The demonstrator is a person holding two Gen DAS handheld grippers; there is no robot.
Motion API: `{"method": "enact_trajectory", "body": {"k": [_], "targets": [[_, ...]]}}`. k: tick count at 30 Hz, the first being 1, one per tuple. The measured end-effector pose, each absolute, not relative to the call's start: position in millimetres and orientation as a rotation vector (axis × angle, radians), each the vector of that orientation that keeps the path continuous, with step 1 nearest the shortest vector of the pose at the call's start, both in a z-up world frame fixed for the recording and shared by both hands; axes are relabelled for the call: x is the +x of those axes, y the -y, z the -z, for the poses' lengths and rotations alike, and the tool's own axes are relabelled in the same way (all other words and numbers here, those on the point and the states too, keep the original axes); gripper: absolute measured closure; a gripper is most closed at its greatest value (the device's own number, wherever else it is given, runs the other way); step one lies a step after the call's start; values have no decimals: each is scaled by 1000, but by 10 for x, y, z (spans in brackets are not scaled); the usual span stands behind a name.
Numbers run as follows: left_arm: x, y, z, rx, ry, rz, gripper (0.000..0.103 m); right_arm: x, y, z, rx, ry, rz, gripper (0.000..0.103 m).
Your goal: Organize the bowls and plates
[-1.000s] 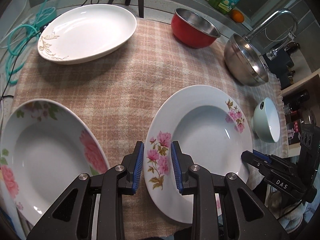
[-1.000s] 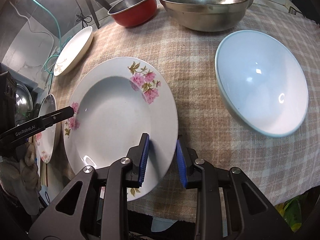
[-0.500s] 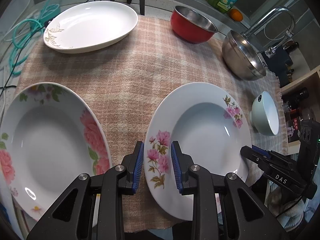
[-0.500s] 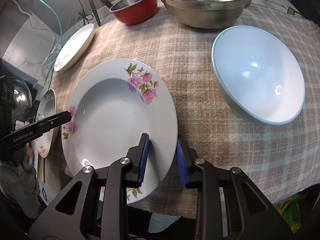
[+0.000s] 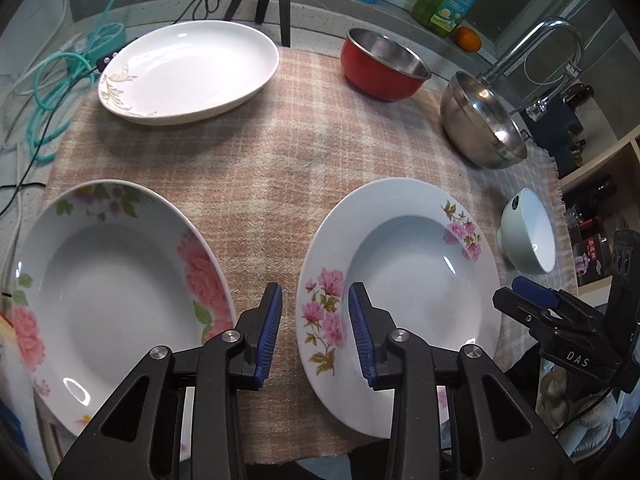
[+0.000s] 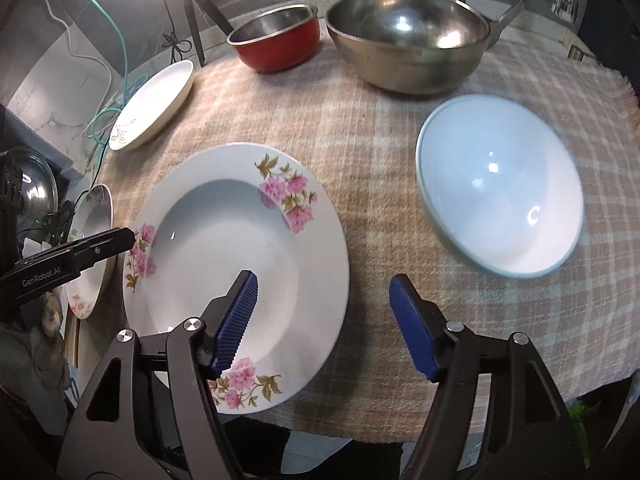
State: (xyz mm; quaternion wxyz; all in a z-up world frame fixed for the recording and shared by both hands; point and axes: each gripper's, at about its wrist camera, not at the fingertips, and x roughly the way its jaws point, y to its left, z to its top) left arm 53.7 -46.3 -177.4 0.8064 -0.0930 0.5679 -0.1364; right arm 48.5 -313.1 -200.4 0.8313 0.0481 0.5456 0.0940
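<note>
While both grippers hang tilted down over the near edge of the surface (image 5: 280, 152), each is letting go of the same deep plate with small pink flower sprays (image 5: 400, 276). That plate lies flat on the checked cloth (image 6: 372, 152) near the front edge, with a little of its rim past the cloth's hem.

The left gripper (image 5: 315, 334) has its jaws opening, though the gap is narrow; the plate's left rim sits between the blue pads (image 5: 269, 332) and neither pad looks pressed against it. The right gripper (image 6: 324, 322) is opening too and already stands wide: one pad hovers over the plate's well, the other over bare cloth beyond the right rim, so nothing is clamped.

To the left of this plate, apart from it, lies a second deep plate with large pink roses (image 5: 112, 300), hanging partly over the surface's left edge. At the far left sits a white oval dish with a gold leaf pattern (image 5: 188, 72). Along the far side stand a red bowl with a steel inside (image 5: 384, 66) and, just beside it, a big steel bowl (image 6: 408, 52). A pale blue bowl (image 6: 500, 188) stands upright to the right of the flowered plate, near it but not touching.
</note>
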Motion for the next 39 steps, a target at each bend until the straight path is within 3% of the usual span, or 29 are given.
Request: {"method": "enact_trajectory", "body": {"k": [2,4,9,13,28,39], "targets": [[520,443,1723,-200,-1200,292,66,493,3122,1938,94,-1141,-204,31],[497,415,1660,-194,-1179,283,50,495,3099,1888,88,-1128,-213,26],[440,292,1480,-201,-1114,250,36,476,2955,1732,55,-1080,-268,13],[386,109,1364,-219,-1076,200,35,506,2744,1594,25,-1045,-345,6],[-3,-739,1334,-355,-1013,-25,35,715,1964,1444,-71,-1018,-549,6],[-268,-1199,1570,-474,-1026,-143,35,943,1349,1651,-115,-1100,-703,6]]}}
